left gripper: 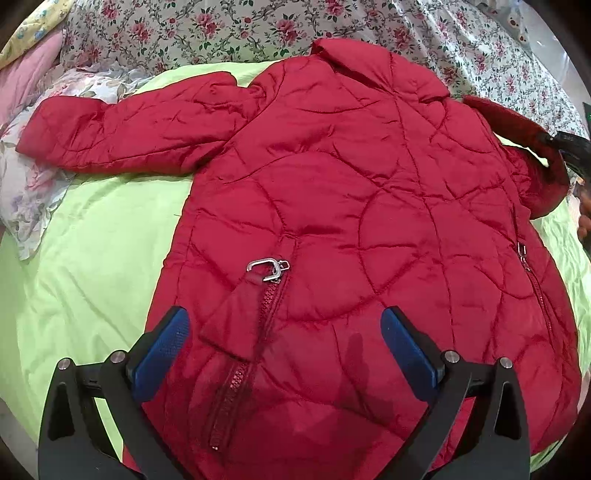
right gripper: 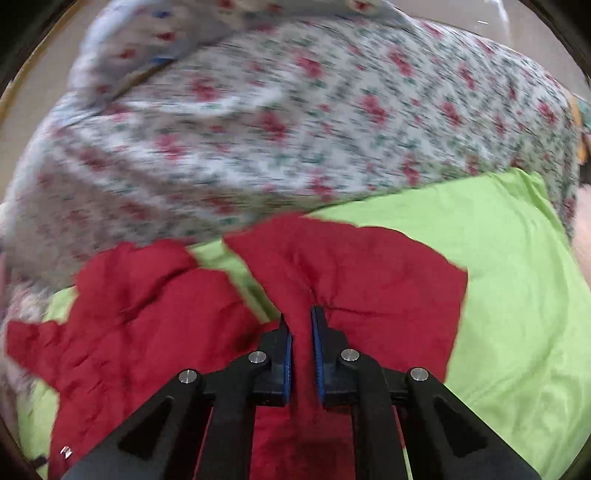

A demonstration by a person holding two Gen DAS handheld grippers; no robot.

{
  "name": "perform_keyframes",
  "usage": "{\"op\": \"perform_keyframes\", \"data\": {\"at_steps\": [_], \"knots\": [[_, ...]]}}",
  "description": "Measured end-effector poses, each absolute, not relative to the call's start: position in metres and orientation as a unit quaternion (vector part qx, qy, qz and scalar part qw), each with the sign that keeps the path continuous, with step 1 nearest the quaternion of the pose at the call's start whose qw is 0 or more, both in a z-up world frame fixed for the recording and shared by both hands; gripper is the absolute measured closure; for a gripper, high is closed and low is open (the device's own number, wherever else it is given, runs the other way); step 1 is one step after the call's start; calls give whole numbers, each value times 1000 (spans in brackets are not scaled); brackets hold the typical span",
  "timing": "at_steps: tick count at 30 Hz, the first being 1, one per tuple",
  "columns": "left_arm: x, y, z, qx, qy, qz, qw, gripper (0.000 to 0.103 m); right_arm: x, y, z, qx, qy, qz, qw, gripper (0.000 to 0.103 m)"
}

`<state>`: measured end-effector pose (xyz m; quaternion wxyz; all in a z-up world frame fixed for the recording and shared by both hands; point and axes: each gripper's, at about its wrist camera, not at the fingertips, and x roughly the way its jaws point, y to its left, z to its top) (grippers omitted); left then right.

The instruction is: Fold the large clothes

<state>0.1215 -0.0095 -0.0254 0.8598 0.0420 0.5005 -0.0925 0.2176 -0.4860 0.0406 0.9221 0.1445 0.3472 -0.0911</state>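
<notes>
A quilted red puffer jacket [left gripper: 369, 206] lies spread on a lime-green bed sheet [left gripper: 81, 266], collar toward a floral rose-print quilt [left gripper: 221, 29], one sleeve stretched out flat to the left in the left wrist view. The left gripper [left gripper: 284, 332] hangs over the hem with its blue-padded jaws spread wide, nothing between them – a silver zipper pull [left gripper: 267, 267] sits just beyond. The right gripper [right gripper: 301, 325] has its jaws pinching a ridge of the jacket's other sleeve [right gripper: 351, 273]
</notes>
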Motion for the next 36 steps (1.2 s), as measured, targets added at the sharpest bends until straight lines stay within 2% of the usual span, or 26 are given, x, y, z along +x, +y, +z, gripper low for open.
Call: {"op": "perform_keyframes", "data": {"at_steps": [5, 15, 27, 36], "knots": [[120, -7, -24, 32, 501, -97, 859, 0, 189, -427, 42, 134, 353, -10, 926, 94], [121, 6, -23, 13, 500, -105, 860, 0, 163, -324, 17, 85, 429, 121, 891, 94], [164, 10, -17, -33, 500, -150, 853, 0, 159, -288, -12, 60, 460, 281, 840, 94], [243, -32, -21, -55, 514, -208, 831, 0, 159, -285, -28, 29, 485, 263, 833, 91]]}}
